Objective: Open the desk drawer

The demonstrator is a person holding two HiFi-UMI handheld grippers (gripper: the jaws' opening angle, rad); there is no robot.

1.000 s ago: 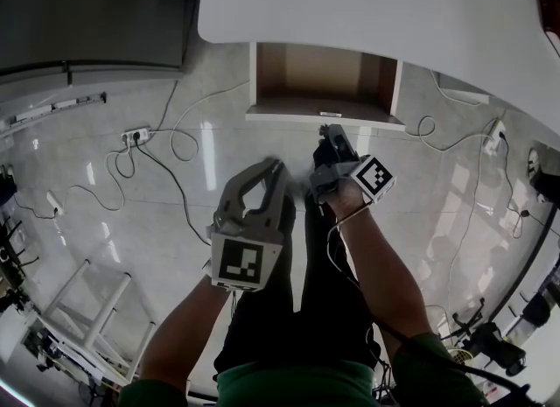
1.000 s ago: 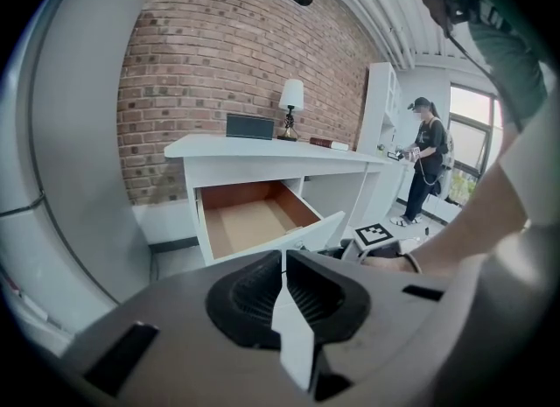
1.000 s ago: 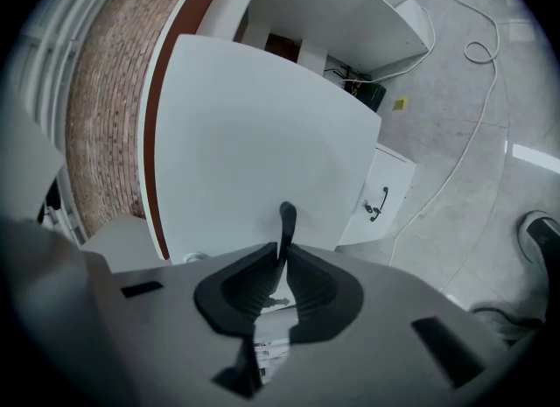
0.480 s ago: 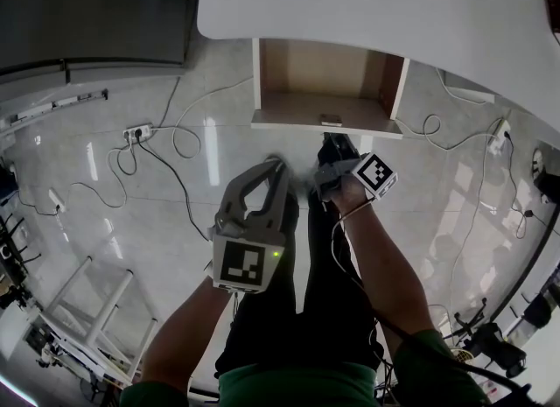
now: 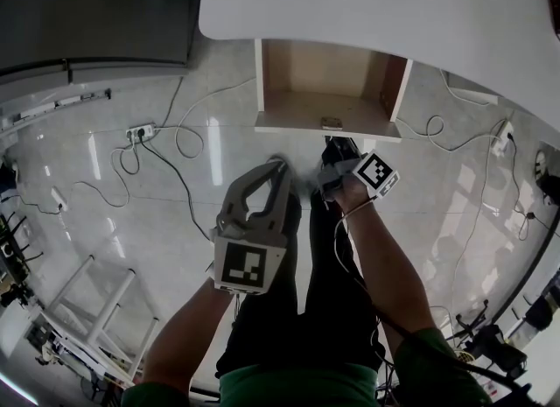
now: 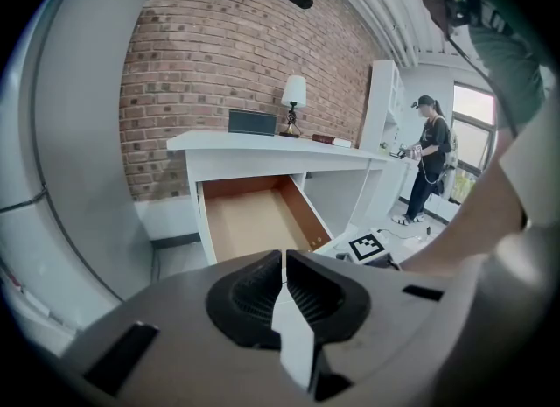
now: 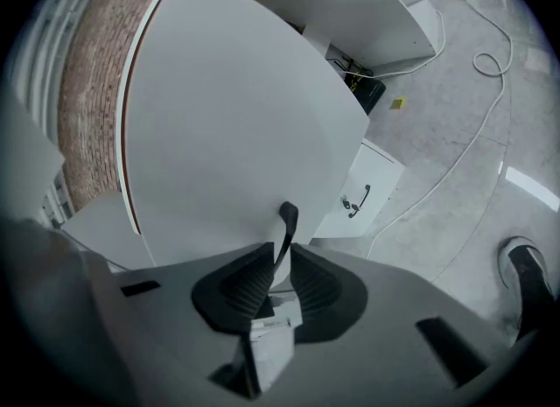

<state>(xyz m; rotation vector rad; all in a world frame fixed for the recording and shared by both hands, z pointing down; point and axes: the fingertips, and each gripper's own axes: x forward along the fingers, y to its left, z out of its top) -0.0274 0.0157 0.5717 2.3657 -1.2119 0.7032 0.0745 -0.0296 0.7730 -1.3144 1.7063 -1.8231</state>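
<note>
The white desk (image 5: 367, 3) has its drawer (image 5: 325, 90) pulled out, with a bare wooden inside (image 6: 258, 217). My right gripper (image 5: 338, 148) is at the drawer's white front (image 7: 227, 116). The thin black handle (image 7: 286, 221) stands between its jaws, which are opening, with a gap showing beside the handle. My left gripper (image 5: 277, 167) hangs over the floor to the left of the right one, short of the drawer. Its pads (image 6: 262, 287) meet with nothing between them.
A power strip (image 5: 140, 134) and loose cables (image 5: 188, 186) lie on the glossy floor to the left. A white frame (image 5: 87, 309) stands at lower left. A low white cabinet (image 7: 372, 191) sits beyond the drawer. A person (image 6: 430, 160) stands at the back, and a lamp (image 6: 295, 99) is on the desk.
The drawer front has come a little nearer to me, and the right gripper has sunk slightly with it. The left gripper has stayed where it was.
</note>
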